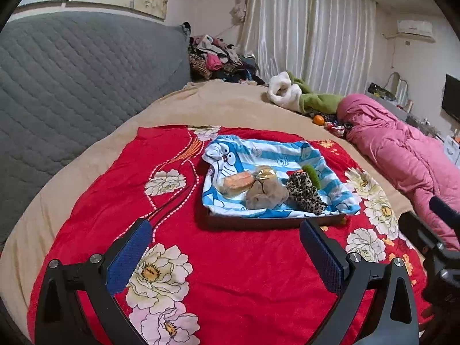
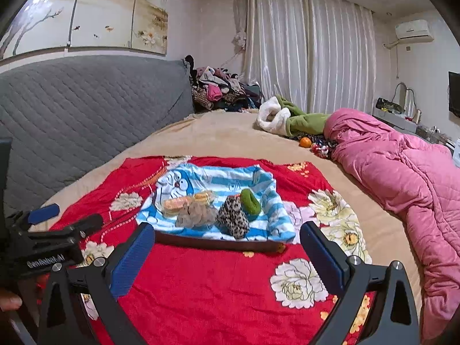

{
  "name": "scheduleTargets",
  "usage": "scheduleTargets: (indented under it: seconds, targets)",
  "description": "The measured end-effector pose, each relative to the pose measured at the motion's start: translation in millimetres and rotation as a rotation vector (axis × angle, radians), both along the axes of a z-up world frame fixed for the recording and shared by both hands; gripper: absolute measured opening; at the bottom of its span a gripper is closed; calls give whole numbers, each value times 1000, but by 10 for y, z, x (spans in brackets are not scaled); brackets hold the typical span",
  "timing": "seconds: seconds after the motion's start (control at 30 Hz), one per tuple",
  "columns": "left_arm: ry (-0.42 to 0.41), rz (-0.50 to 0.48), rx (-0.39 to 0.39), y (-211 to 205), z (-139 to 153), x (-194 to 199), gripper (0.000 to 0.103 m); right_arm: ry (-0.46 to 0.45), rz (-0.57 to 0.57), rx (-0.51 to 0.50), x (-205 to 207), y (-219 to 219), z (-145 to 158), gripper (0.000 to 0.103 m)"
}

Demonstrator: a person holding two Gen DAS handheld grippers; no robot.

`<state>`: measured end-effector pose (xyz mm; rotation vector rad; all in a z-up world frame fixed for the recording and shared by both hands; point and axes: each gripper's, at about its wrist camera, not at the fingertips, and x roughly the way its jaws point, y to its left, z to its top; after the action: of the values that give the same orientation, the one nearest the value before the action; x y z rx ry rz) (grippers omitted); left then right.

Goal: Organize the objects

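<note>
This is a bedroom in a home. A bed fills the lower frame, under a red flowered blanket, with a pink quilt at the right. A grey quilted headboard stands at left, a heap of clothes and pale curtains upper centre, and an air conditioner upper right.

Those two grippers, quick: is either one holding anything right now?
Left gripper: open, holding nothing.
Right gripper: open, holding nothing.
</note>
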<state>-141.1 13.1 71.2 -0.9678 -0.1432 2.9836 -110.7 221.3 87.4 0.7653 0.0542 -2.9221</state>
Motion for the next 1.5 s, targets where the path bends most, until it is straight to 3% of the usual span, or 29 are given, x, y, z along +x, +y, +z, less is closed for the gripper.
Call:
scheduleTargets:
  seconds: [0.67, 1.03, 1.5]
  targets:
    - [-10, -13, -54, 109, -613, 145, 102, -62, -36, 8, 100, 151, -536, 102]
    - [20, 11, -35, 80, -742, 173, 102, -117, -48, 11, 115, 279, -864, 102]
    - [-3, 5, -51, 86, -933, 200, 102, -158, -49, 12, 170, 350, -1138, 102]
